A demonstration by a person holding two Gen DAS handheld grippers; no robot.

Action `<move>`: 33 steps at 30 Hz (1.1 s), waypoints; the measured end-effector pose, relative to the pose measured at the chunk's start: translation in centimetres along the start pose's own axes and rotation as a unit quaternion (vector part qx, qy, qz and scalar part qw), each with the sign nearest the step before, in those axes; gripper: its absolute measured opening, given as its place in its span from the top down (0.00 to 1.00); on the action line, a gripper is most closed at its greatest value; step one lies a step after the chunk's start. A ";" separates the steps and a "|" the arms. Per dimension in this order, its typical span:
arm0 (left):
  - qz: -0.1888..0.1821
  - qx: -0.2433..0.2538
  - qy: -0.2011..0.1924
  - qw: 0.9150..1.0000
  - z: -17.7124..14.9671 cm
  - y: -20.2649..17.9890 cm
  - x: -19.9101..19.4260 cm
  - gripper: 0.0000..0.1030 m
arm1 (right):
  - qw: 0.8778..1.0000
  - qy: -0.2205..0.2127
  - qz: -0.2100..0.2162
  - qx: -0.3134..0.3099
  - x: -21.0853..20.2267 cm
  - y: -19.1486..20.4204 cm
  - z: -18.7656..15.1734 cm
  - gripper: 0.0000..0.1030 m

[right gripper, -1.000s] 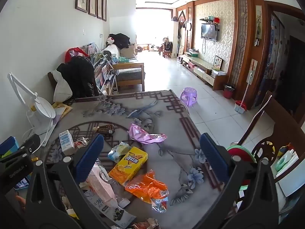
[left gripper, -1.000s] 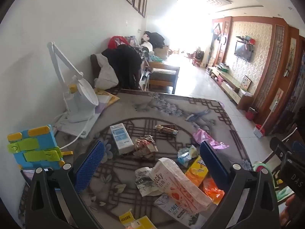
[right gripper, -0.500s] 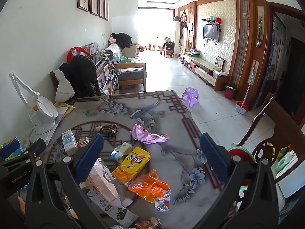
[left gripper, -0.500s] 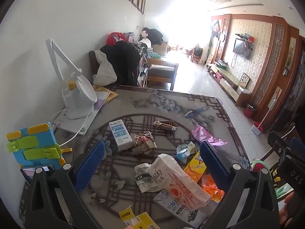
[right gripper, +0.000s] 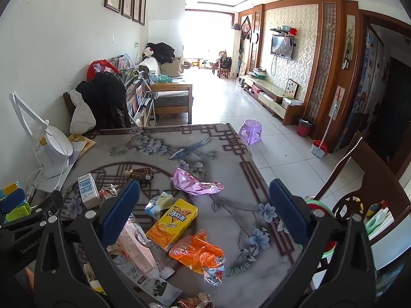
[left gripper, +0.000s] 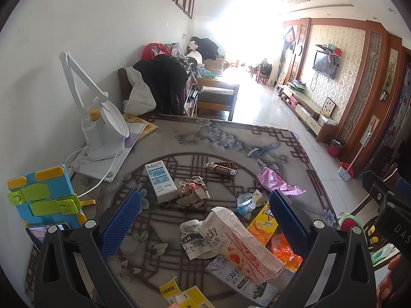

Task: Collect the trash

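left claw (left gripper: 204, 220): blue pads spread wide, nothing between them, hanging over the near part of the worktop (left gripper: 231, 138)
right claw (right gripper: 204, 210): same deal, pads wide apart and holding nothing, above the right side of the litter
trash spot: all scattered on the near half of the worktop, the pile sits between and just below both claws
pink box (left gripper: 241, 246): long cardboard snack carton, tilted, lying on top of a flattened blue-white carton (left gripper: 239, 282), right under the left claw
yellow box (right gripper: 174, 220): flat juice carton, just beside the crinkly orange wrapper (right gripper: 197, 251)
pink wrapper (right gripper: 195, 183): shiny foil, crumpled, off on its own toward the right edge
white box (left gripper: 160, 181): small upright-printed carton lying flat, touching a wad of crumpled paper (left gripper: 192, 191)
brown pack (left gripper: 223, 168): small dark box further back
in the way: white desk lamp (left gripper: 102, 125) and its cord at the left, blue-and-green clamp stand (left gripper: 43, 197) near the left claw
open room: far half of the worktop is bare patterned cloth; right edge drops to the tile floor (right gripper: 257, 118), with a purple stool (right gripper: 250, 131) just beyond
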State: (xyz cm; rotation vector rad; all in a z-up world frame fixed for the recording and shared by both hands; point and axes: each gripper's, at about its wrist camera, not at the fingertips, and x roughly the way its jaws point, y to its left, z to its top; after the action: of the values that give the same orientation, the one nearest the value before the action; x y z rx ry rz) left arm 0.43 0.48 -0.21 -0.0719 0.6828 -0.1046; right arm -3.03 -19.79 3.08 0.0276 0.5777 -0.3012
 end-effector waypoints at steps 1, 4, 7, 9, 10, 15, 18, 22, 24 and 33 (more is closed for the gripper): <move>0.000 0.000 0.000 1.000 0.0 0.0 0.0 0.07 | 1.000 0.000 0.000 0.000 0.0 0.0 0.0 0.04; 0.001 -0.001 0.000 1.000 0.0 0.0 0.1 0.07 | 1.000 0.000 0.001 0.000 0.0 0.0 -0.1 0.04; 0.002 -0.002 -0.001 1.000 0.0 0.0 0.2 0.07 | 1.000 0.001 0.001 -0.001 0.1 0.1 -0.1 0.04; 0.004 -0.002 -0.003 1.000 0.1 0.1 0.2 0.07 | 1.000 0.000 0.001 -0.001 0.1 0.1 -0.1 0.04; 0.004 -0.002 -0.004 1.000 0.1 0.2 0.2 0.07 | 1.000 0.000 0.001 -0.001 0.1 0.1 -0.1 0.04; 0.005 -0.001 -0.005 1.000 0.3 0.2 0.2 0.07 | 1.000 -0.003 -0.001 -0.008 0.2 0.4 0.0 0.04; 0.008 0.003 -0.007 1.000 0.4 0.2 0.2 0.07 | 1.000 -0.003 -0.001 -0.007 0.3 0.6 0.1 0.04; 0.008 0.004 -0.011 1.000 0.4 0.0 0.0 0.08 | 1.000 -0.003 -0.001 -0.008 0.3 0.6 0.1 0.04; 0.010 0.007 -0.014 1.000 0.5 -0.1 -0.2 0.08 | 1.000 -0.004 -0.002 -0.008 0.3 0.6 0.1 0.04; 0.020 0.018 -0.031 0.999 0.4 -0.5 -1.1 0.07 | 1.000 -0.007 -0.001 -0.010 0.1 0.6 0.2 0.04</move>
State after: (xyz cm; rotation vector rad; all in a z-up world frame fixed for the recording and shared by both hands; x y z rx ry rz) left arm -0.17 0.12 0.81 -0.0258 0.6205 -0.0759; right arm -2.67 -19.22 3.11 0.0055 0.5671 -0.2976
